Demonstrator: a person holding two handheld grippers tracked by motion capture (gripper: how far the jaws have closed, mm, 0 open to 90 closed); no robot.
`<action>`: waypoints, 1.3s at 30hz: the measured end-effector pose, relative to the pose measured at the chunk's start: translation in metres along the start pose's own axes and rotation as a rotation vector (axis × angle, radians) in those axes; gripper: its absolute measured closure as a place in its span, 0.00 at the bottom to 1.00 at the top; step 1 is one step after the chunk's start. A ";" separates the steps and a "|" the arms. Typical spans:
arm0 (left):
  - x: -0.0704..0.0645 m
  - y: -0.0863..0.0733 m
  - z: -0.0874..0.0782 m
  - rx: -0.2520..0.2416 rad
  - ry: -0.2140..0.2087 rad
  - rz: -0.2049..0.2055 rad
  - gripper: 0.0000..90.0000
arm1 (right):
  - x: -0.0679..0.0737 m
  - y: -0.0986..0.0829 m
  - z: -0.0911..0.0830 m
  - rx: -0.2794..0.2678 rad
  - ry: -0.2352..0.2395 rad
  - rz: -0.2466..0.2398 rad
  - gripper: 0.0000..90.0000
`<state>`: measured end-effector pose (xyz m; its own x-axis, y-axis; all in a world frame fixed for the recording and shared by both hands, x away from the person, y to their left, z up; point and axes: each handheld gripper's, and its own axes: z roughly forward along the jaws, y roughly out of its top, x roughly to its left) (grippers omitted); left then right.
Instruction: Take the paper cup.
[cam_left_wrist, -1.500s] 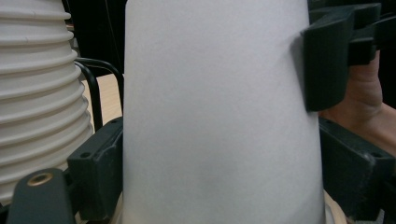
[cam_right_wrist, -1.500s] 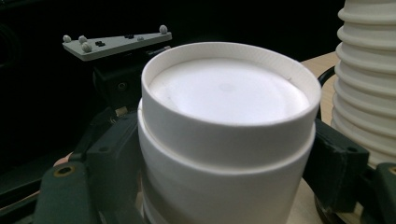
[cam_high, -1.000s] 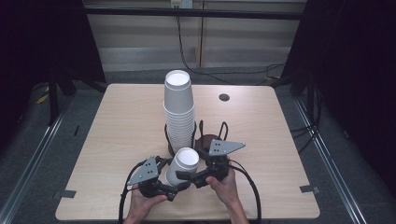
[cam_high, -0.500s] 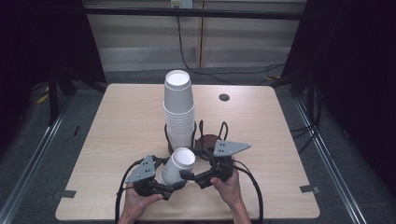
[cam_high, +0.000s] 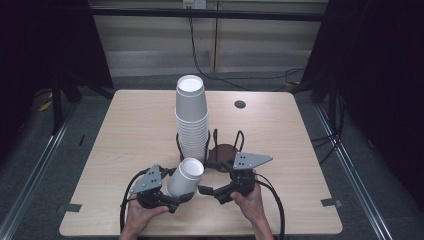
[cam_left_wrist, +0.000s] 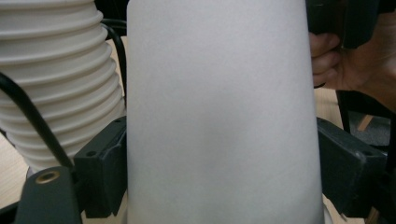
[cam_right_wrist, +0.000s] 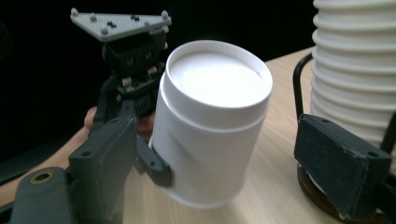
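A single white paper cup (cam_high: 186, 176) is held bottom up and tilted above the table's near edge. My left gripper (cam_high: 181, 194) is shut on its wall; in the left gripper view the cup (cam_left_wrist: 219, 116) sits between both jaws. My right gripper (cam_high: 209, 179) stands open just right of it. In the right gripper view the cup (cam_right_wrist: 210, 121) lies between the wide-spread jaws of my right gripper (cam_right_wrist: 219, 163), touching neither. A tall stack of white cups (cam_high: 191, 117) stands upside down in a black wire holder (cam_high: 223, 150).
The wire holder's brown base (cam_right_wrist: 322, 196) lies close to my right gripper's jaw. A small dark round hole (cam_high: 240, 104) marks the far right of the wooden table (cam_high: 125, 130). Cables trail from both grippers toward the near edge.
The cup in my left gripper has shifted a little to the left, away from the right gripper, and tilted more. The right gripper has stayed almost in place.
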<state>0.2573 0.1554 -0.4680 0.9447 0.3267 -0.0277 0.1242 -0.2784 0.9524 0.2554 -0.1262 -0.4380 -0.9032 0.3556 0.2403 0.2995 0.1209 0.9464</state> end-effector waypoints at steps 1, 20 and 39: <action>0.001 0.001 0.000 0.027 -0.004 0.006 0.18 | -0.001 -0.001 -0.002 0.019 -0.007 0.002 0.15; 0.008 0.026 0.002 0.229 -0.008 0.095 0.18 | -0.003 0.004 -0.001 0.152 -0.040 -0.025 0.15; 0.015 0.038 0.010 0.412 0.003 0.139 0.18 | -0.011 0.015 0.001 0.341 -0.061 -0.059 0.15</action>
<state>0.2795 0.1408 -0.4351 0.9601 0.2636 0.0937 0.1075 -0.6568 0.7463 0.2700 -0.1274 -0.4266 -0.9049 0.3927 0.1642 0.3422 0.4419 0.8292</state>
